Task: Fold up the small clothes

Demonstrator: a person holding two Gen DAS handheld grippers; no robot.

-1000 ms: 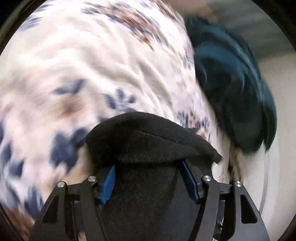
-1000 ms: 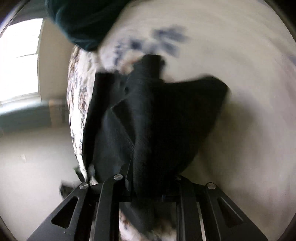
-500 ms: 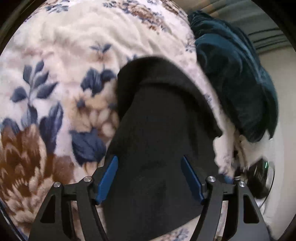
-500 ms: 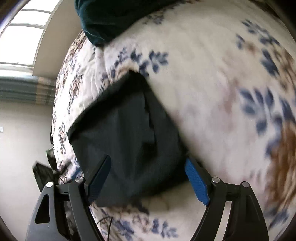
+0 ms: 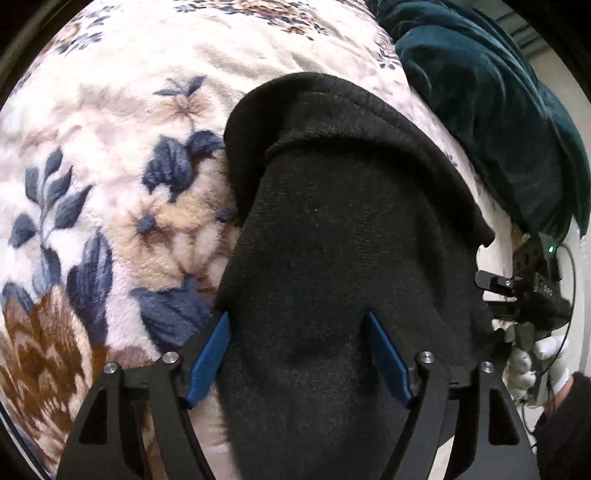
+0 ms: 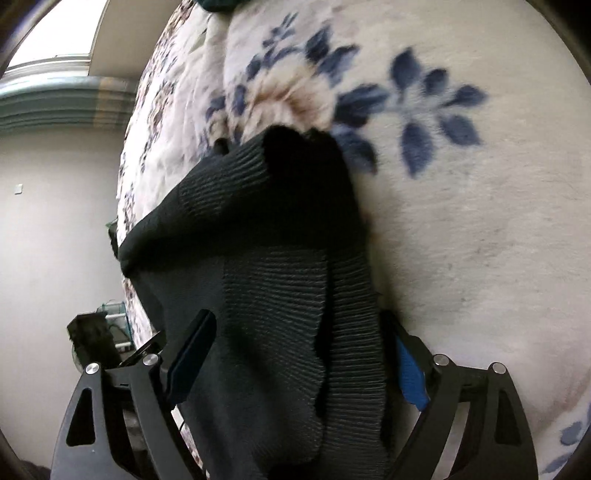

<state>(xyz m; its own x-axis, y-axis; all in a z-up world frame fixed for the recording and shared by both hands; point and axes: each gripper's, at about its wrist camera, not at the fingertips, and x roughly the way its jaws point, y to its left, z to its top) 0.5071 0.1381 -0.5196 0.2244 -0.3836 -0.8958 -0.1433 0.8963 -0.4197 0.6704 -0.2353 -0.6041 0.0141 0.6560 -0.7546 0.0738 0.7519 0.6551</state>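
A black knit garment fills the lower middle of the left wrist view, lying on a plush floral blanket patterned in cream, navy and brown. Its far end, toward the upper middle of the frame, is doubled over into a thick rounded fold. The left gripper sits at the bottom of the frame with its blue-padded fingers spread wide to either side of the cloth; the fabric lies loosely between them and is not pinched. In the upper right, a dark teal velvety cloth is heaped on the blanket just beyond the black garment. At the right edge, the other gripper's black body with a small green light shows, held by a hand in a white glove. In the right wrist view the same black garment runs from the bottom up to mid-frame, its ribbed texture clear and one layer overlapping another along a wavy edge. It drapes over the right gripper, hiding most of the gap; the blue pads stand far apart, one on each side, so the jaws are spread and not clamping. The floral blanket fills the right side, slightly blurred. On the left, a pale wall and a bright window in the upper left corner show past the blanket's edge.
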